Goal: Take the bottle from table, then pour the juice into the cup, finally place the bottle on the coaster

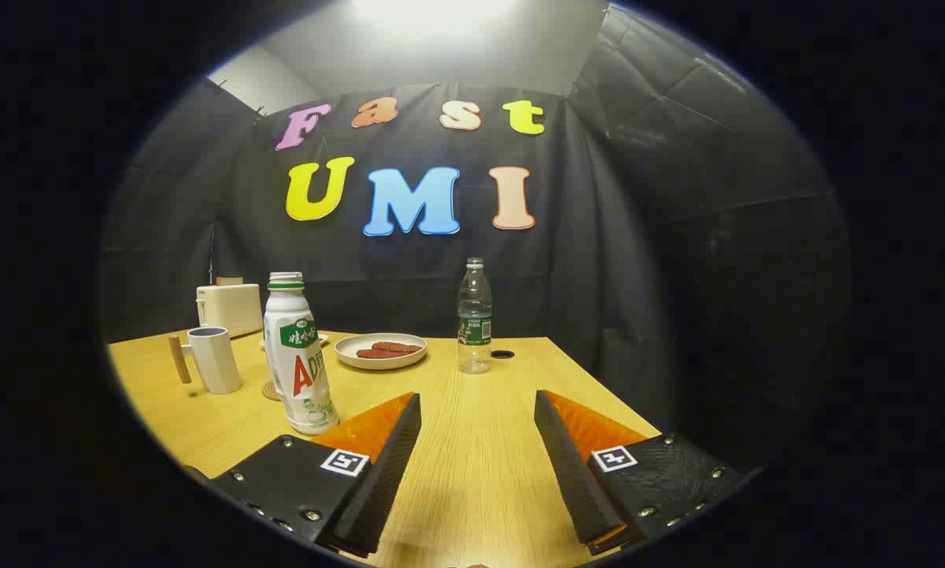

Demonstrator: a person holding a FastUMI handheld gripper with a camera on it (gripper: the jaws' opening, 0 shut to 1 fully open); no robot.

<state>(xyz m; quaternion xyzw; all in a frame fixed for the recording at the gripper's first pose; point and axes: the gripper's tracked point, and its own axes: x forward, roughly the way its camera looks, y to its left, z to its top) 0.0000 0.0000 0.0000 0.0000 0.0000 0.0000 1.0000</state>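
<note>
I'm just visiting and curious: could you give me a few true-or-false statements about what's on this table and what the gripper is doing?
1. The gripper is open, with only bare wooden table between its fingers. True.
2. The white juice bottle with green-and-red label lies on its side. False: it stands upright.
3. The white cup with wooden handle stands beside that bottle. True.
4. The clear plastic water bottle is held by the fingers. False: it stands beyond them, untouched.
5. The shallow white plate is empty. False: reddish-brown food lies on it.

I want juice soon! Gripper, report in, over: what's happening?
Gripper open, holding nothing. White bottle upright on table, just beyond one finger, uncapped. Cup and coaster behind it. Nothing in the way, over.
</note>
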